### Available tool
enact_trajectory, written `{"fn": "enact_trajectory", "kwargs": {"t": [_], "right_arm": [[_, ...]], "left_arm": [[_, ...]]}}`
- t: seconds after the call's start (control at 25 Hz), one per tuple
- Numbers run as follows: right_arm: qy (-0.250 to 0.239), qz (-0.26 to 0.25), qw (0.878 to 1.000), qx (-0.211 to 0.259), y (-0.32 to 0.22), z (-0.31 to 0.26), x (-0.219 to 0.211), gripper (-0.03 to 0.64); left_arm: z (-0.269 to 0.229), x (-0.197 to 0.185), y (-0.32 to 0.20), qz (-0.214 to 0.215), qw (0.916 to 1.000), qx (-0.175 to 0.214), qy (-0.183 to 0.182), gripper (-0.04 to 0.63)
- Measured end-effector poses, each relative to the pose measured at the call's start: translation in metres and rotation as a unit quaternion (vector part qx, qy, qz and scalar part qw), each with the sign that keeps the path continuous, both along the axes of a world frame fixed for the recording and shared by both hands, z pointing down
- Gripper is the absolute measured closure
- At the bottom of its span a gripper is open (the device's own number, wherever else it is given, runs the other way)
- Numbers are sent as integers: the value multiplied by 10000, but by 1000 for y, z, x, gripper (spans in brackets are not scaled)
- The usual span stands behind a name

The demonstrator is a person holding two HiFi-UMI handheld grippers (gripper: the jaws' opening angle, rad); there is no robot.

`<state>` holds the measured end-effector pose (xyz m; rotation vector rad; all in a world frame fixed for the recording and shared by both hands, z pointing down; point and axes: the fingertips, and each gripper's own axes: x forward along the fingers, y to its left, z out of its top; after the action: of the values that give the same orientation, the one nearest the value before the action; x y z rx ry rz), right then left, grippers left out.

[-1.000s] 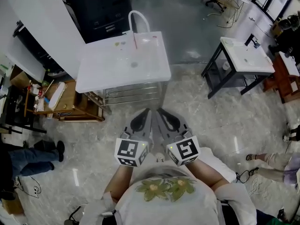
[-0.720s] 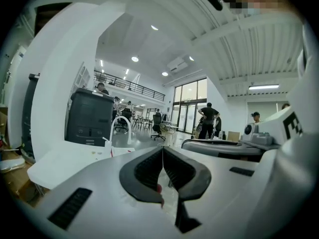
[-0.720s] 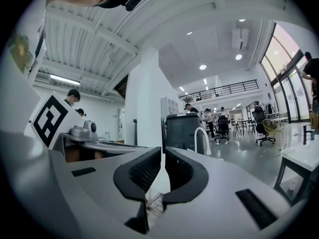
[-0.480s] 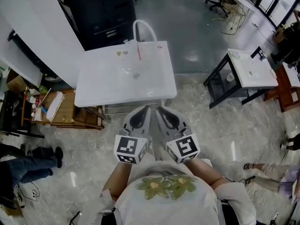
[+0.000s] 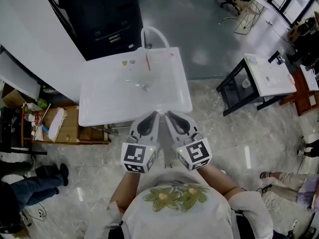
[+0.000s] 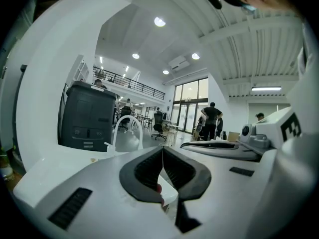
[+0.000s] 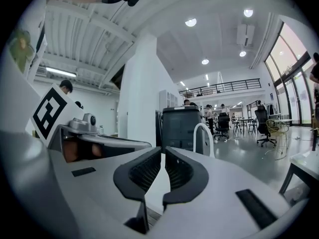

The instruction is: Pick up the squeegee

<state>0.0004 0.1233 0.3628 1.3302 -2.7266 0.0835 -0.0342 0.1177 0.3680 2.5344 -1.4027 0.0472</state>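
the head view looked steeply down, the white sink [image 5: 99,108] at 12 o'clock. both gripper views faced forward, low and near; all three shared its faucet [image 5: 154,33].

You have no words, numbers or brand names to read. Just on the near side of the white rectangular surface [image 5: 99,103], your left hand-held gripper [image 5: 156,116] and right hand-held gripper [image 5: 168,116] carry the only print: black-and-white square patterns on the left white marker cube [image 5: 139,158] and the right white marker cube [image 5: 194,154], no letters.

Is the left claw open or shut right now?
Shut: the left claw has its jaws touching at the tips in the left gripper view.
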Motion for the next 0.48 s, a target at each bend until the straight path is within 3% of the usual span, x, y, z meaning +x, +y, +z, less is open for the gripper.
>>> {"fn": "enact_trajectory", "kwargs": {"t": [0.48], "right_arm": [[120,14,9998,-127,-50,19,-9,584]], "left_arm": [[22,-14,-43,21,9998,-212,32,583]]}}
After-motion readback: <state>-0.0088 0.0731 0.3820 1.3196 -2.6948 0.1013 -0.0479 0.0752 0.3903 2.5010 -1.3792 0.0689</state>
